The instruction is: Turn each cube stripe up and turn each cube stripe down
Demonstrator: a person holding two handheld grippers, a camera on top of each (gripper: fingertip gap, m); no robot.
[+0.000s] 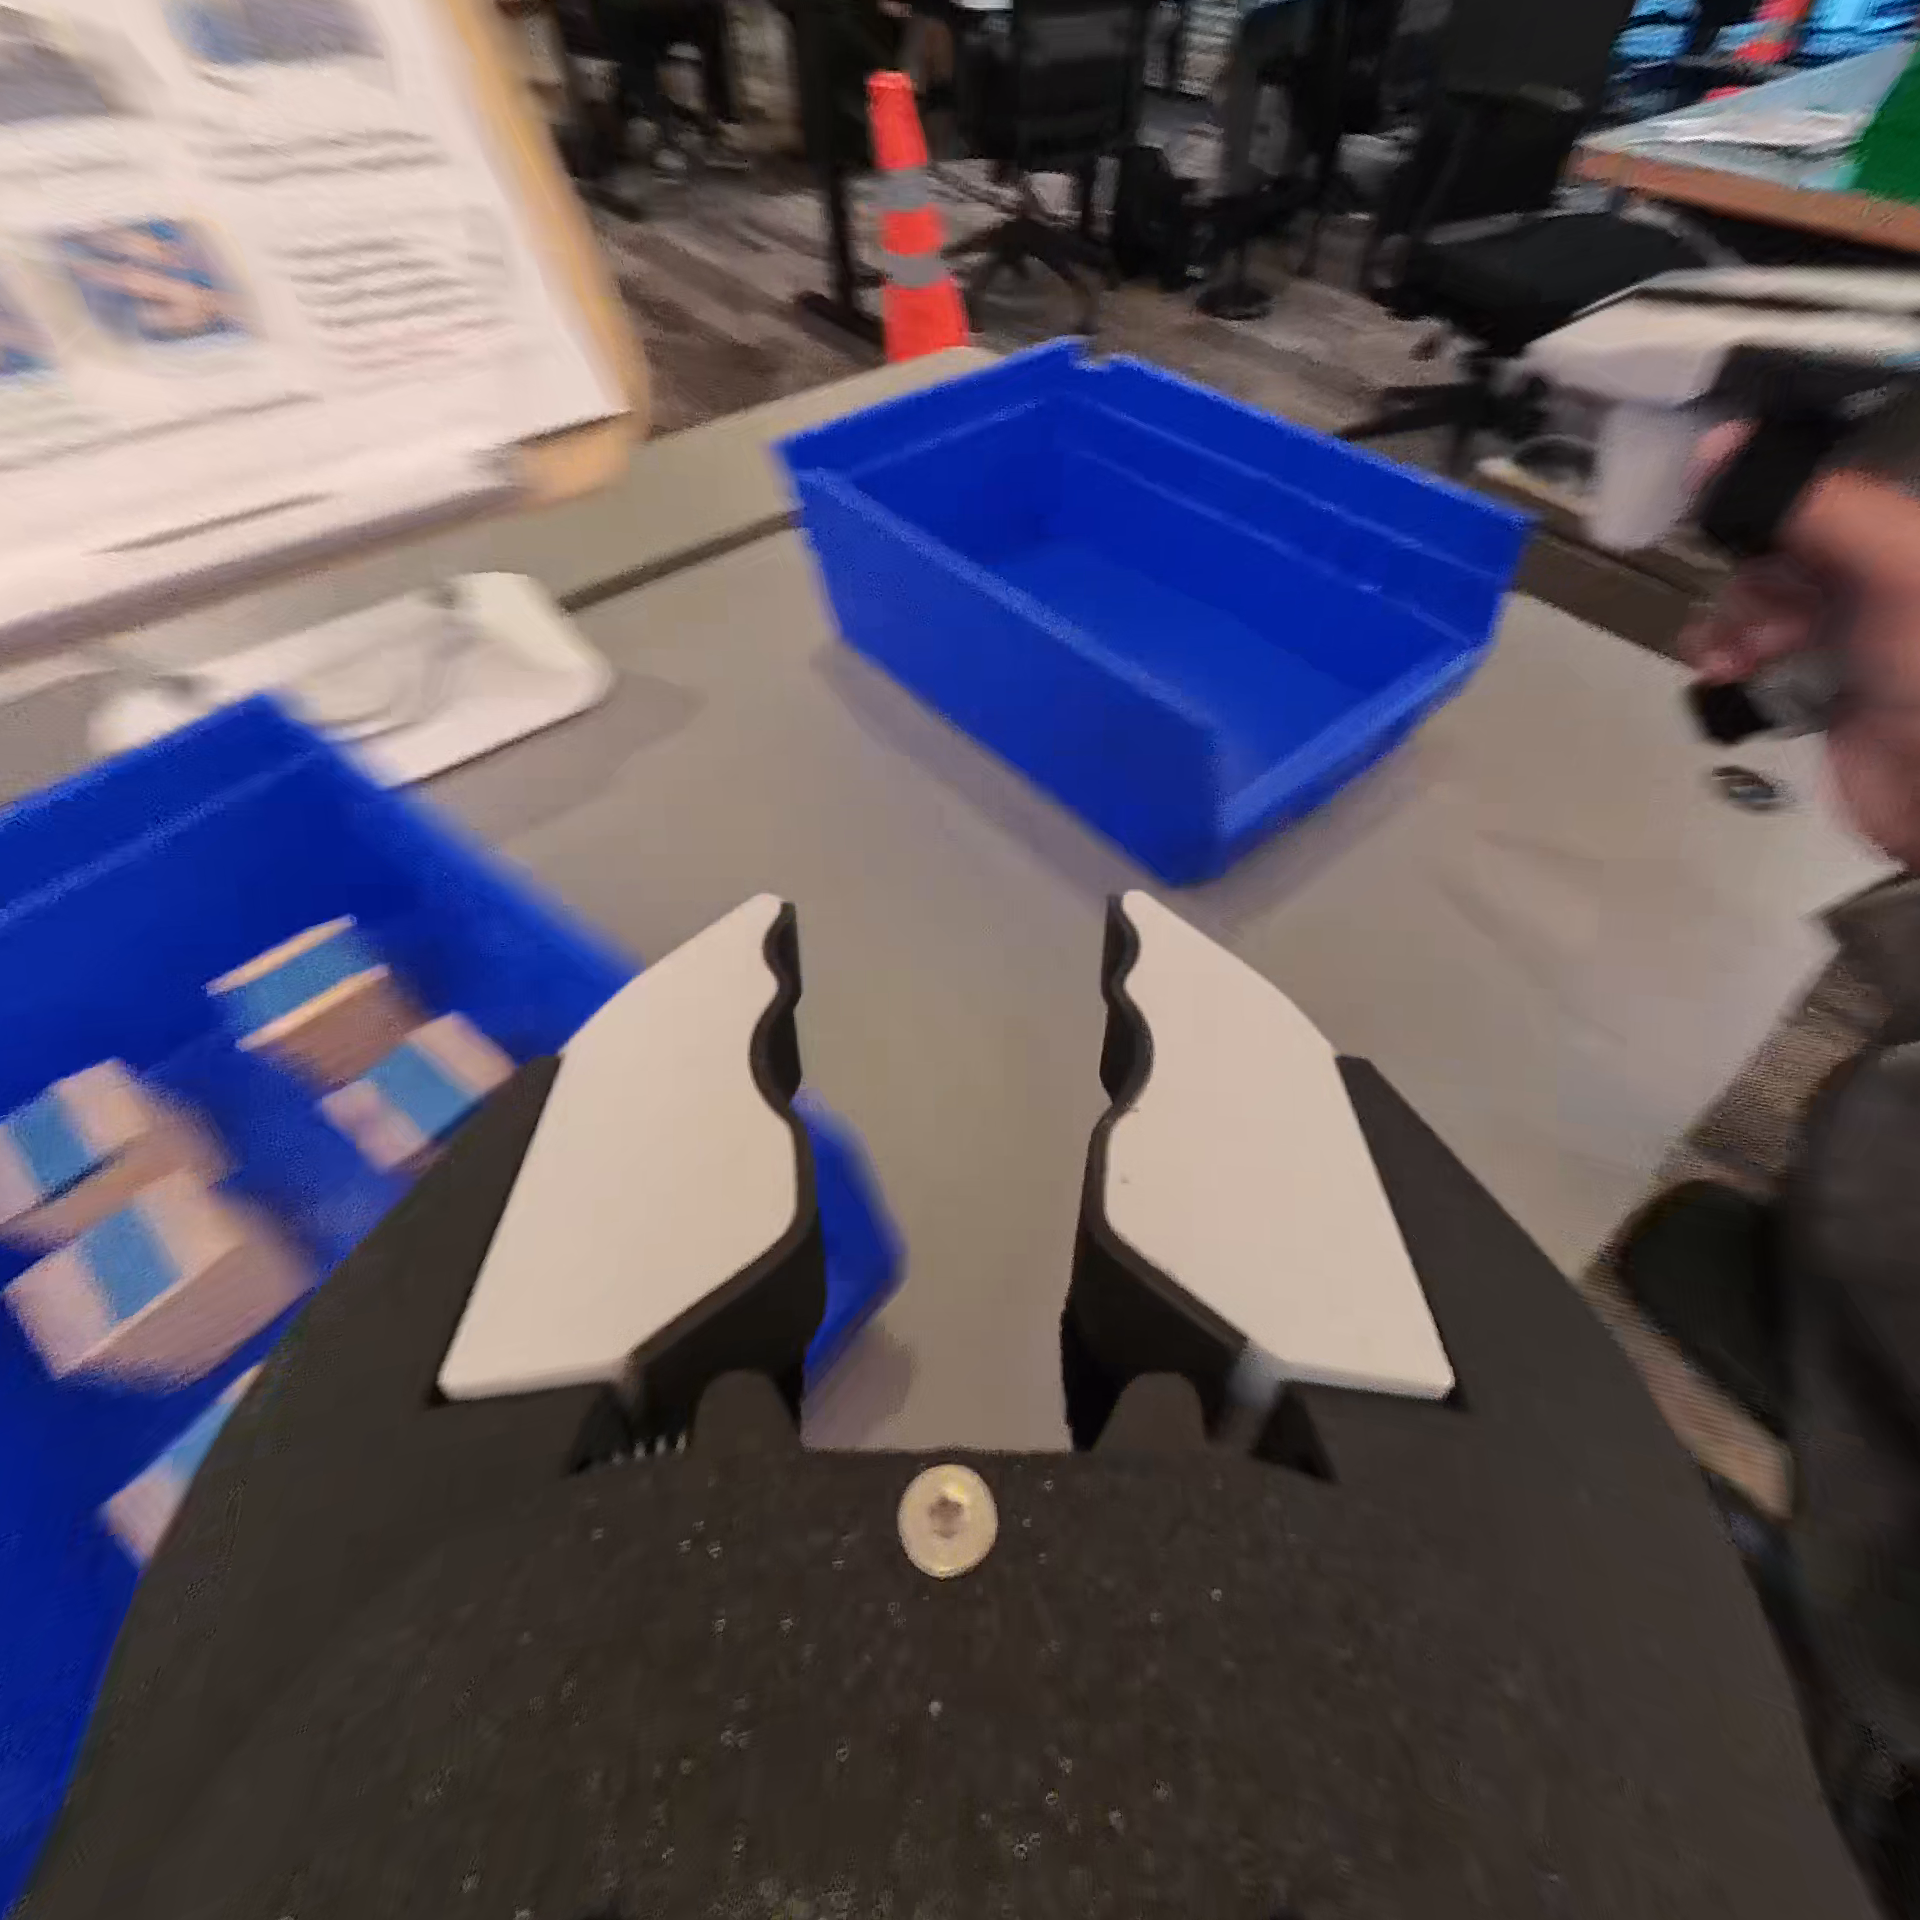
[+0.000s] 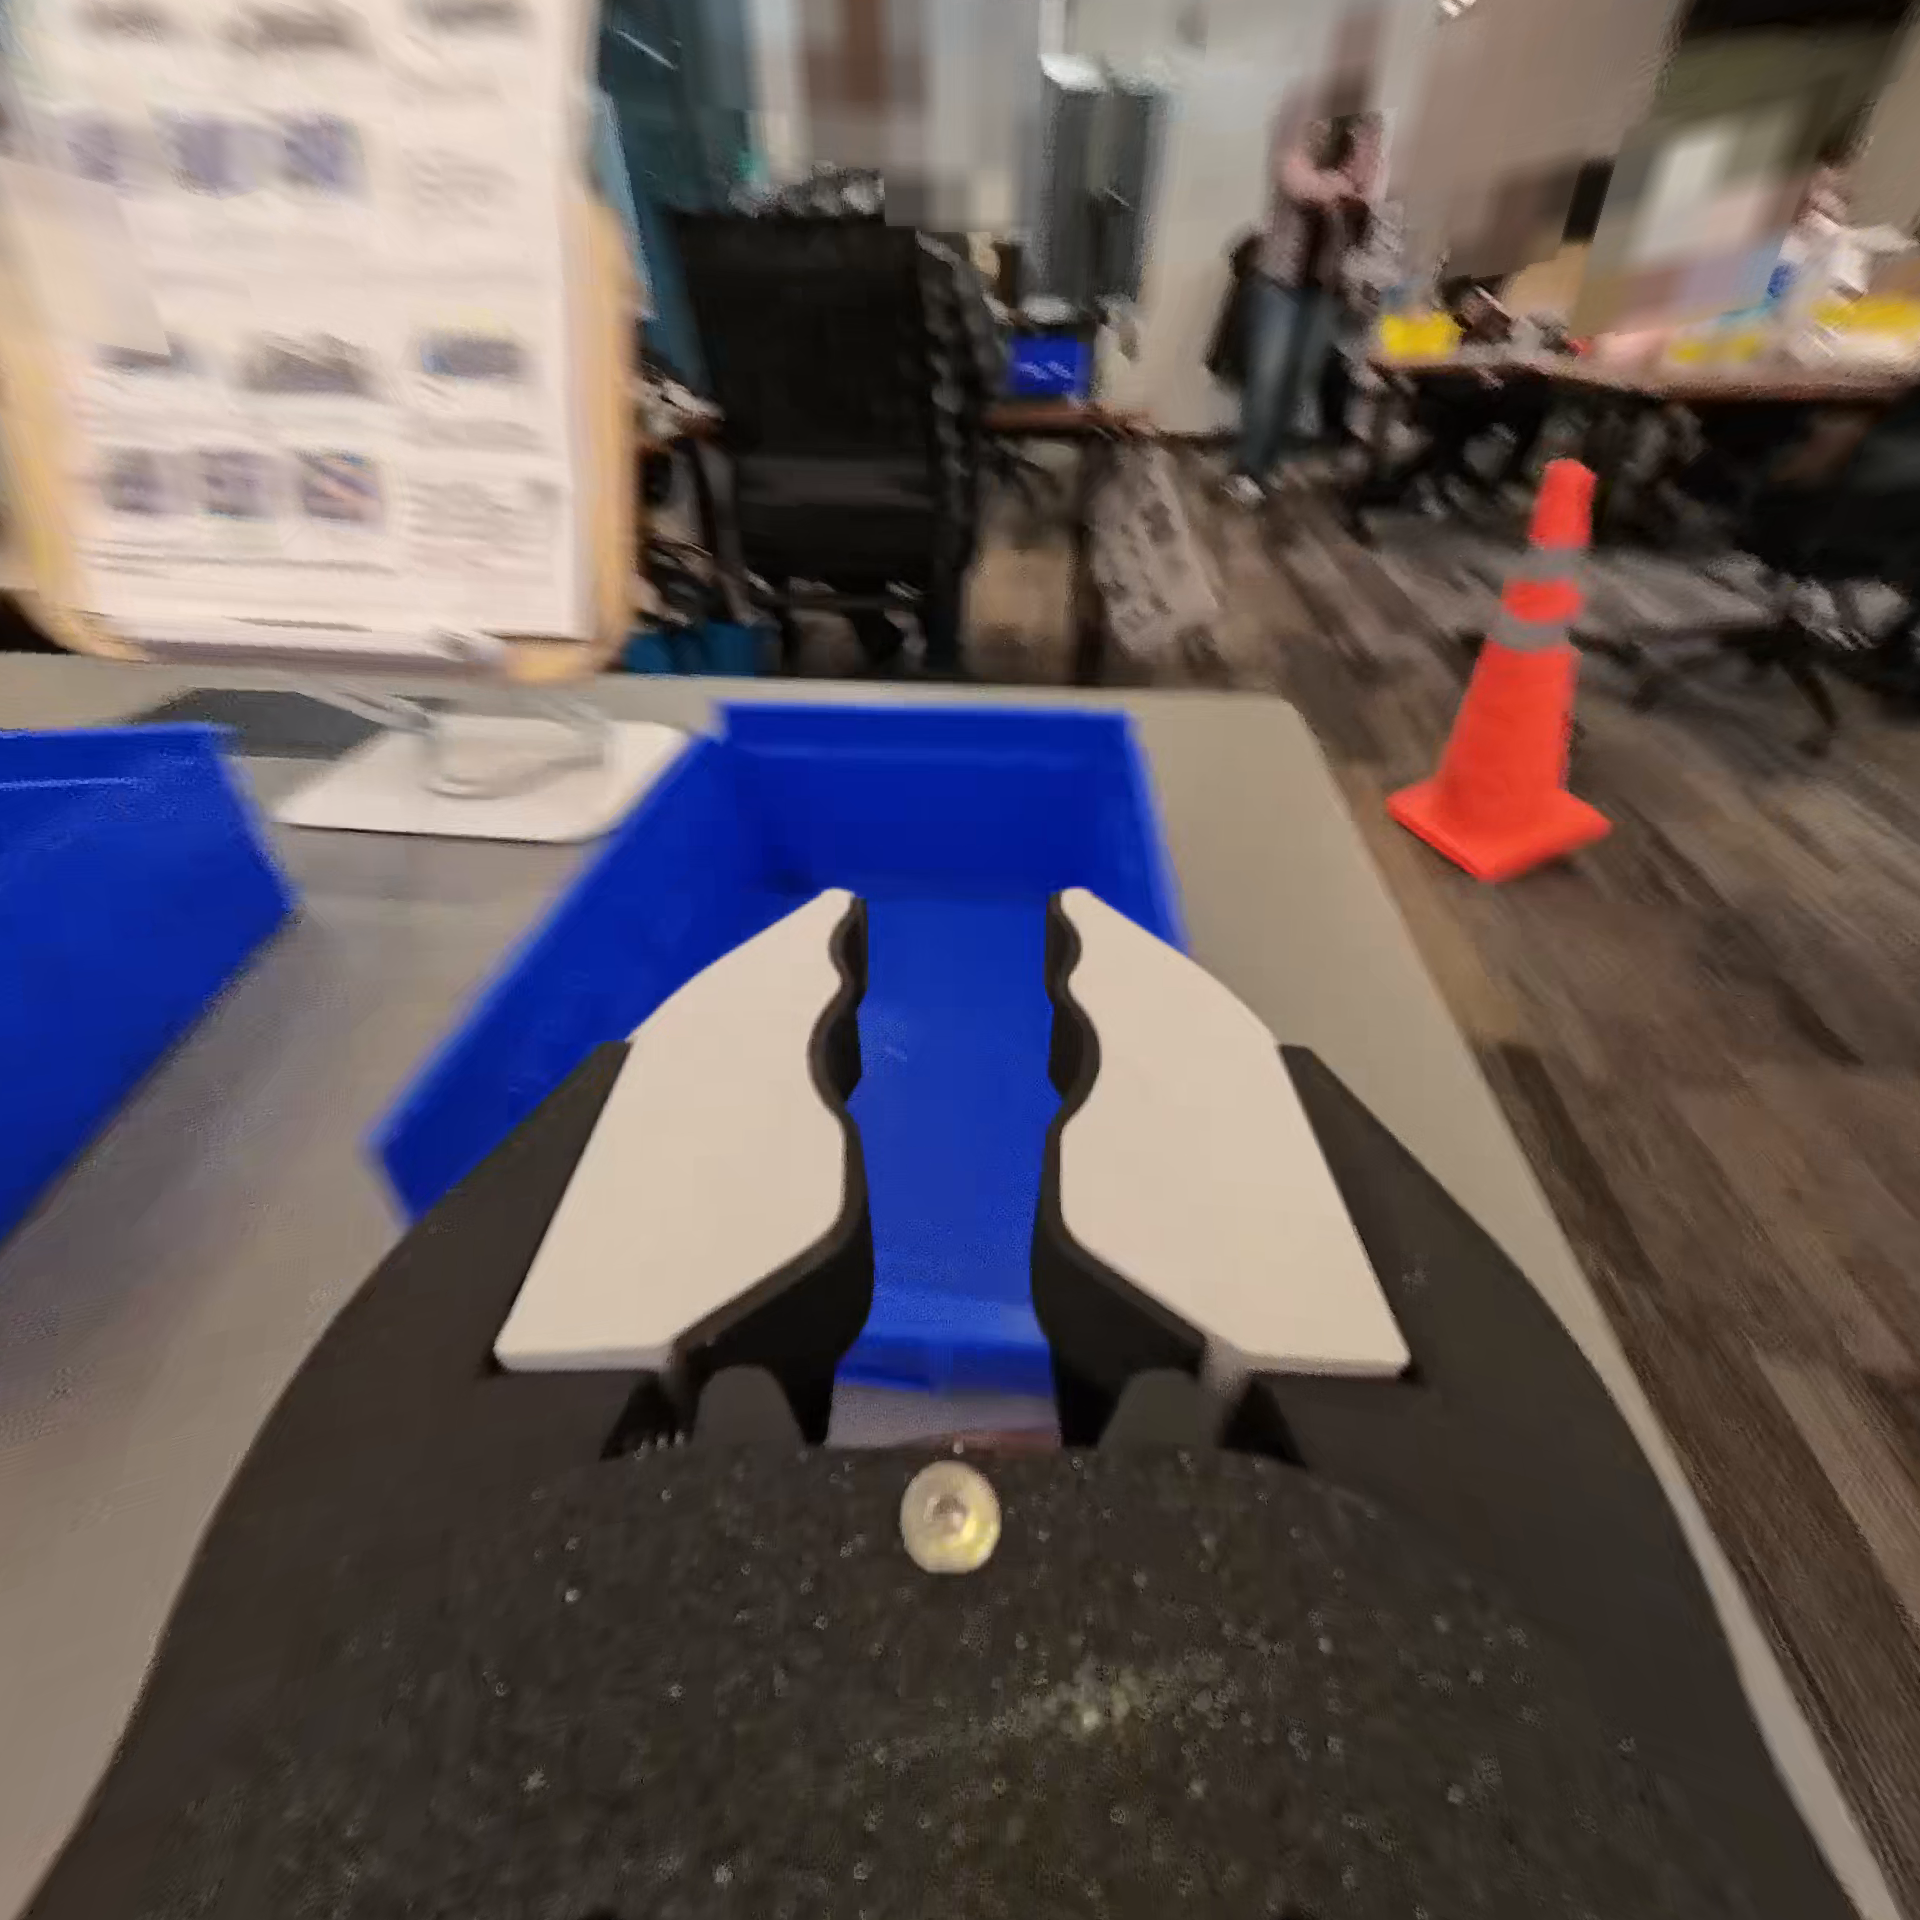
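Several wooden cubes with a blue stripe (image 1: 343,1049) lie in a blue bin (image 1: 135,862) at the left of the left wrist view, blurred. My left gripper (image 1: 951,914) is open and empty, above the grey table just right of that bin. A second blue bin (image 1: 1143,623) stands farther ahead and looks empty. In the right wrist view my right gripper (image 2: 956,909) is open and empty over this second bin (image 2: 727,821), fingers pointing into it. The bin with the cubes shows at the left edge (image 2: 114,883); its contents are hidden there.
A poster board (image 1: 260,260) stands at the table's back left, with a white pad (image 2: 468,779) in front of it. An orange cone (image 2: 1517,707) stands on the floor to the right. The table's right edge (image 2: 1382,935) is close to the second bin. A hand (image 1: 1849,665) holds the other gripper at the right.
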